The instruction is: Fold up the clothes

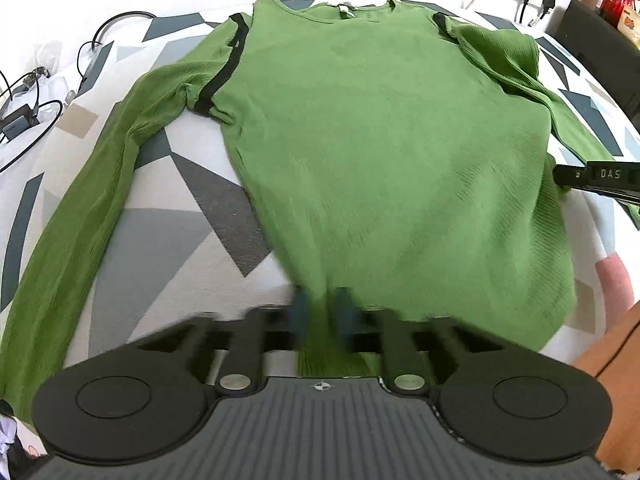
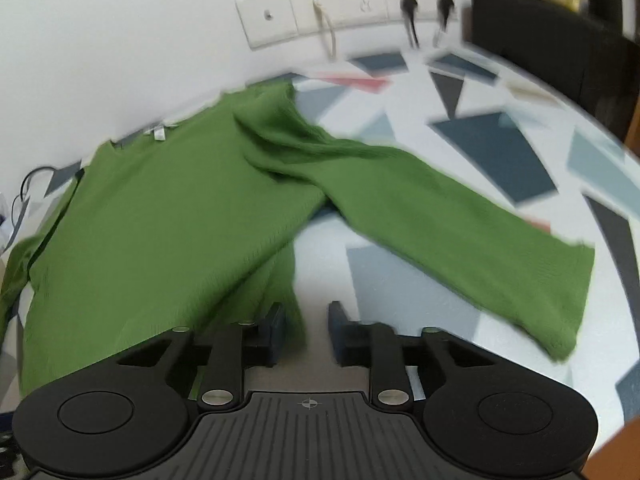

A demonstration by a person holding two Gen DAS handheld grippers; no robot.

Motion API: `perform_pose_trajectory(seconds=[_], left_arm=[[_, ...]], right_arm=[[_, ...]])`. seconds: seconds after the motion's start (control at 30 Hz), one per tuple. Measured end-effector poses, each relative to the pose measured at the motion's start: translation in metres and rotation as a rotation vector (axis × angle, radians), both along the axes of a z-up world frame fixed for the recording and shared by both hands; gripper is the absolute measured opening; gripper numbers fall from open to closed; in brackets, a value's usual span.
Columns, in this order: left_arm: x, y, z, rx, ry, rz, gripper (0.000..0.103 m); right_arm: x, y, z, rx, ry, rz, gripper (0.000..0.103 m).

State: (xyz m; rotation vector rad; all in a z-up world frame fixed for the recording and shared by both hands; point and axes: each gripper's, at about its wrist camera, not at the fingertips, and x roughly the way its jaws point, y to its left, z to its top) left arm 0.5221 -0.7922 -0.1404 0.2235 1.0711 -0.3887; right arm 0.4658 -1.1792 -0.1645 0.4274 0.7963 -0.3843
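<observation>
A green long-sleeved top with black shoulder trim lies flat on the patterned table, neck towards the wall. My left gripper is shut on the top's bottom hem, with green cloth pinched between its fingers. The top's left sleeve lies stretched out down the table. In the right wrist view the top fills the left side and its right sleeve runs out to the right. My right gripper is open at the top's right side edge, with cloth by its left finger. It also shows in the left wrist view.
The table cover has grey, blue and red shapes on white. Wall sockets with plugs are behind it. Cables and a charger lie at the left. A black chair back stands at the far right. A wooden edge is near right.
</observation>
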Motion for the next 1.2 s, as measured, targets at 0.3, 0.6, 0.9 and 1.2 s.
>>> perform_pose_trajectory(seconds=[0.3,0.6,0.9,1.2], left_arm=[[-0.001,0.042,0.016,-0.121,-0.021,0.154,0.008],[0.006,0.076,0.024,-0.213,0.020,0.283,0.008],[0.002,0.089,0.011,-0.177,0.118,0.305,0.012],[-0.007,0.082,0.042,-0.187,0.058,0.273,0.044]], right_arm=[[-0.062,-0.013,0.029,0.039,-0.024,-0.057,0.002],[-0.128,-0.024,0.054,0.091,-0.036,-0.131,0.002],[-0.164,-0.016,0.035,0.145,0.033,-0.176,0.003],[-0.146,-0.024,0.043,0.245,0.058,-0.203,0.021]])
